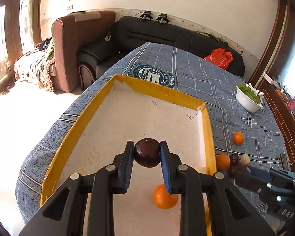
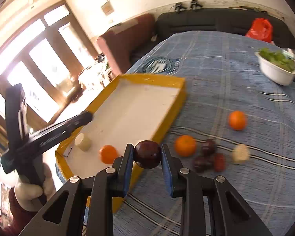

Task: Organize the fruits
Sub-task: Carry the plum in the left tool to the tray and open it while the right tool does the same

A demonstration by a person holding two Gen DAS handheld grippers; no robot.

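My left gripper (image 1: 147,153) is shut on a dark plum (image 1: 147,152) and holds it over the yellow-rimmed white tray (image 1: 157,90). An orange (image 1: 164,196) lies in the tray below it. My right gripper (image 2: 147,154) is shut on another dark plum (image 2: 147,154) above the tray's near right wall (image 2: 173,116). In the right wrist view the tray holds an orange (image 2: 107,154) and a pale fruit (image 2: 83,142). On the blue cloth lie two oranges (image 2: 185,145) (image 2: 237,120), several dark plums (image 2: 208,147) and a pale fruit (image 2: 241,154).
A white bowl of greens (image 2: 276,71) stands at the far right of the blue checked cloth (image 1: 196,70). A red bag (image 1: 220,57) lies on the black sofa (image 1: 157,33) behind. A brown armchair (image 1: 72,45) stands to the left, past the table's edge.
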